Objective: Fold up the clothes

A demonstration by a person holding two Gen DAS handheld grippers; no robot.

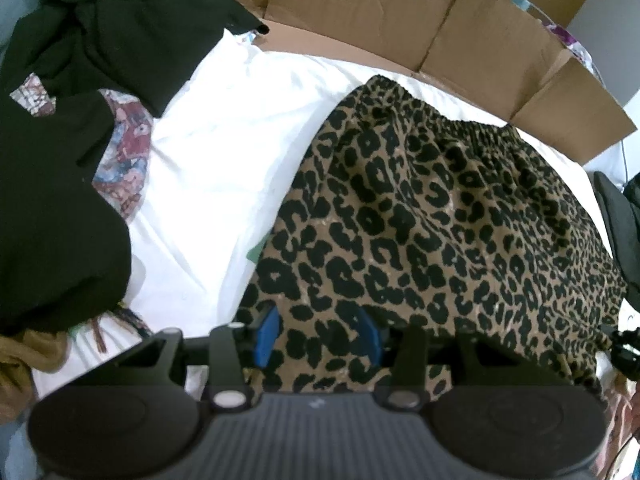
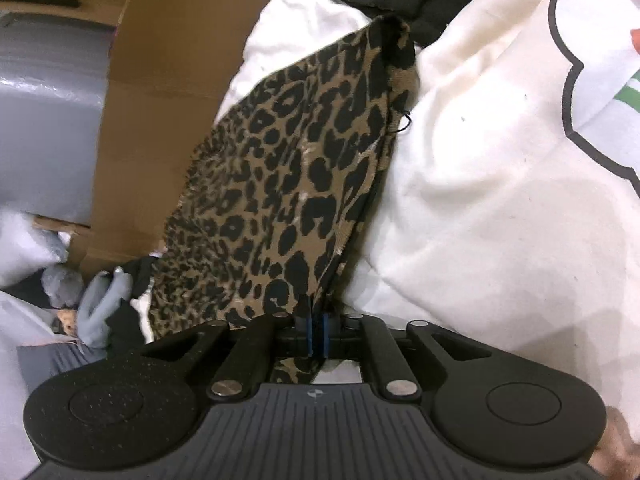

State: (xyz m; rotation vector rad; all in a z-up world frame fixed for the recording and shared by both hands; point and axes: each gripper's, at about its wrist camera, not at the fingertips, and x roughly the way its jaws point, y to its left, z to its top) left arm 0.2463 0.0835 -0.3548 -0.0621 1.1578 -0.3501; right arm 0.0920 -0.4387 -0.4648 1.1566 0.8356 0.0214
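Note:
A leopard-print skirt lies spread on the white bedding, its gathered waistband at the far side. My left gripper is open, its blue pads on either side of the skirt's near hem. In the right wrist view my right gripper is shut on an edge of the same skirt, which rises taut from the pads.
A black garment with a printed patch lies heaped at the left. Cardboard box flaps run along the far edge. A cream printed cloth lies right of the skirt; a grey bin and loose clothes sit left.

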